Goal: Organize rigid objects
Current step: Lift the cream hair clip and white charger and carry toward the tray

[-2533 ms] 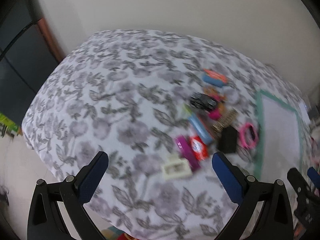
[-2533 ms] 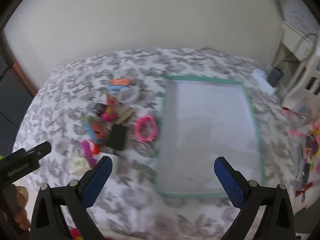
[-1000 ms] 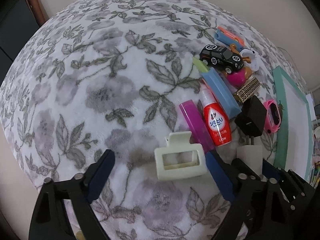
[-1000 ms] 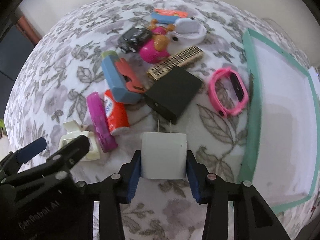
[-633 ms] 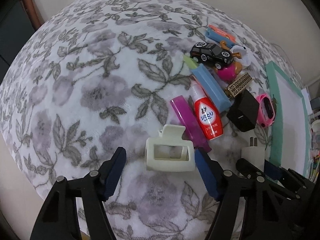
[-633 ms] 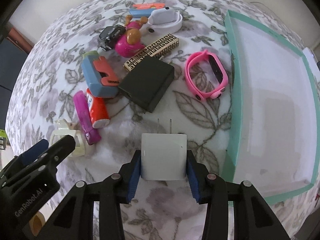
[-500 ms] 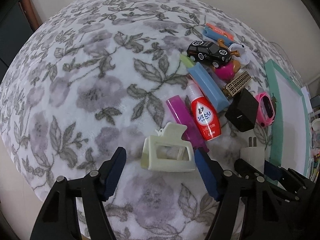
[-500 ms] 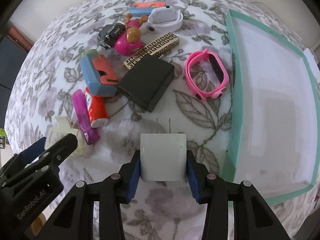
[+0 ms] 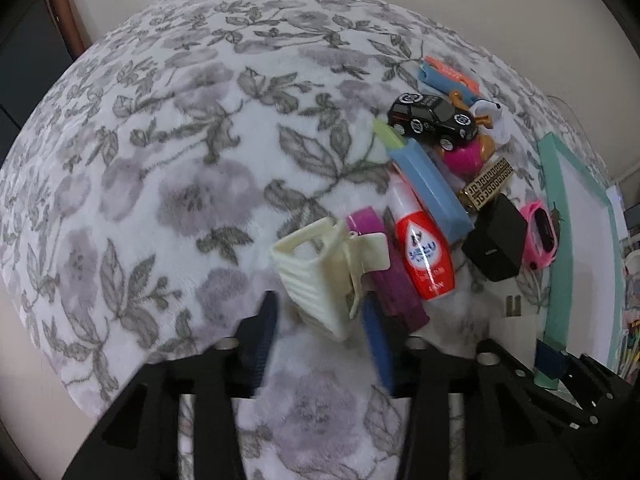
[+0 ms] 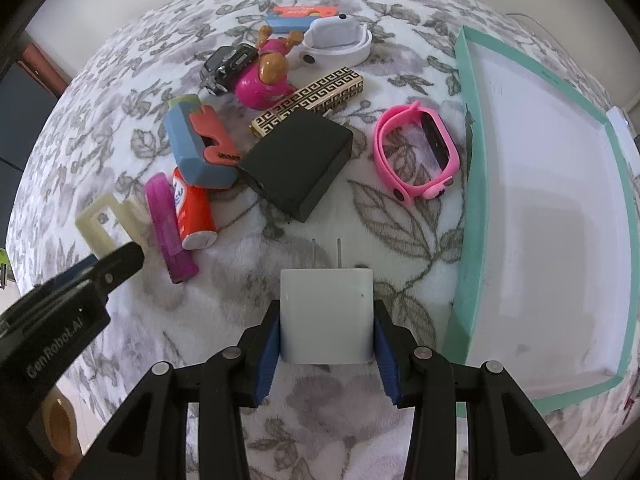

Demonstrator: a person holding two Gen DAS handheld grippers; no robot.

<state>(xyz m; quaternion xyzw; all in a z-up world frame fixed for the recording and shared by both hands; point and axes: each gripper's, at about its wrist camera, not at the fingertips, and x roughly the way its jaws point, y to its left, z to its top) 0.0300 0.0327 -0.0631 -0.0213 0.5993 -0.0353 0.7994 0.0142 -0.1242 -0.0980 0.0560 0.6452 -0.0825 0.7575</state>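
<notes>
On the near left, my left gripper [image 9: 320, 320] is clamped on a cream hair claw clip [image 9: 320, 276], holding it tilted with its far end raised above the flowered blanket [image 9: 160, 160]. The blue finger pads [image 9: 376, 340] press the clip from both sides, though they are blurred in the left wrist view.

Just right of the clip a purple tube [image 9: 392, 280] lies on the blanket, and touching that, a red and white glue bottle [image 9: 424, 256]. Right of the bottle and farther away lies a long blue case with a green tip [image 9: 428, 188]. At the far end of that row sit a black toy car [image 9: 432, 120] and a pink round toy figure [image 10: 266, 80], with a white strap [image 10: 336, 40] just past them. A gold and black patterned bar [image 10: 312, 98] lies right of the figure, touching a black charger block [image 10: 300, 160] nearer to me.

Near the middle, my right gripper [image 10: 327, 332] is closed on a white plug adapter [image 10: 326, 316], its two prongs pointing away from me over the blanket.

Farther right, a pink child's watch [image 10: 416, 152] lies near the tray's left edge. On the right stands a teal-rimmed white tray [image 10: 472, 184]; I see nothing lying in it.
</notes>
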